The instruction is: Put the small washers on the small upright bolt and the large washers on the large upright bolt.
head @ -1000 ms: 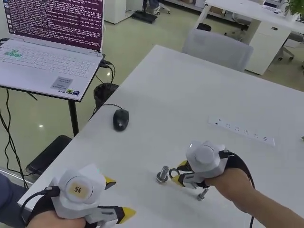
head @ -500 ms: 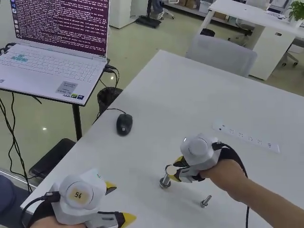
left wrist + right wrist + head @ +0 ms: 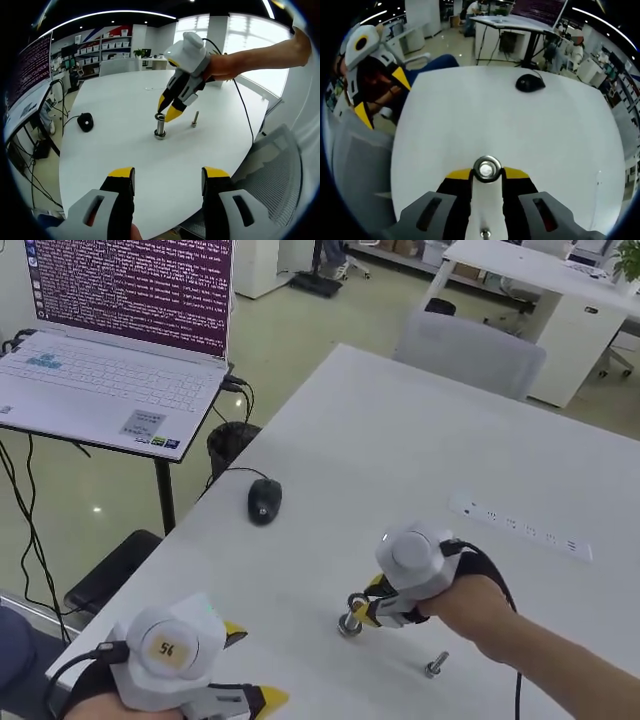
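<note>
Your right claw (image 3: 167, 110) pinches a washer (image 3: 487, 168) level over the large bolt (image 3: 160, 128) so its hole meets the tip (your left claw (image 3: 168, 173) gapes empty, parked aside).

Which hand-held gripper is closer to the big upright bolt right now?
Right. The right hand-held gripper holds a washer at the top of the large bolt; the left hand-held gripper is open near the edge of the table, well apart from it.
</note>
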### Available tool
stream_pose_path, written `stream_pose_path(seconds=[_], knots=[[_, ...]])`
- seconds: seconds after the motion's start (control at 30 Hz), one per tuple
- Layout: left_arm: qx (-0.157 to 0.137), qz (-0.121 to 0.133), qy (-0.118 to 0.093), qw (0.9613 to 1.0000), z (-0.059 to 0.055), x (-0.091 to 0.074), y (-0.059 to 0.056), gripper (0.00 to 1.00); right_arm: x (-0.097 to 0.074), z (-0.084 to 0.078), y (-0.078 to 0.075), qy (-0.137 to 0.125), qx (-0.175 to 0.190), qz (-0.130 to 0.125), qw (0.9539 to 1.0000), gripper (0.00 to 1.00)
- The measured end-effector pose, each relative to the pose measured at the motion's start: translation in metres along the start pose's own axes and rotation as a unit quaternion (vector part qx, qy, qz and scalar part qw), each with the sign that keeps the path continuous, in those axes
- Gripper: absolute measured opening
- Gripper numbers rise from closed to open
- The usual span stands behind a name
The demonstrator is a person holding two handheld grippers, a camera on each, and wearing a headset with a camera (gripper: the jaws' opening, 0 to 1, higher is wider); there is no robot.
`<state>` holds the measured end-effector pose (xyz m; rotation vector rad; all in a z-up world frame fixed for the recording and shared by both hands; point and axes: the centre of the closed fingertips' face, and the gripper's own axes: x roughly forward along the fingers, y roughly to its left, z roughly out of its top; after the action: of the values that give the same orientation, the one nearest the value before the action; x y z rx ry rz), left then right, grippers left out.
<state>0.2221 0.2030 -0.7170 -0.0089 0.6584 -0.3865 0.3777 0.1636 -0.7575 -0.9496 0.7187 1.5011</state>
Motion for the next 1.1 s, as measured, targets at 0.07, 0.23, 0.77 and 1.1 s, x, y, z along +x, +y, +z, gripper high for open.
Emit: stream_pose_path(seconds=[0.07,0.23,0.77,1.1], knots=[[0.0,0.0,0.0,1.0,-0.001,0.0,0.0,0.53,0.003,-0.002,0.0,0.003,0.002,0.003,1.0,0.23],[-0.001,0.001,0.002,1.0,-0.002,-0.001,0.002,0.53,0.005,-0.003,0.002,0.005,0.004,0.007,1.0,0.23],[-0.002,0.004,0.002,1.0,-0.002,-0.001,0.005,0.53,0.032,-0.017,0.004,0.028,0.016,0.013,0.9994,0.23],[-0.005,0.007,0.003,1.0,-0.004,-0.003,0.008,0.53,0.044,-0.024,0.005,0.035,0.03,0.014,0.9988,0.24]])
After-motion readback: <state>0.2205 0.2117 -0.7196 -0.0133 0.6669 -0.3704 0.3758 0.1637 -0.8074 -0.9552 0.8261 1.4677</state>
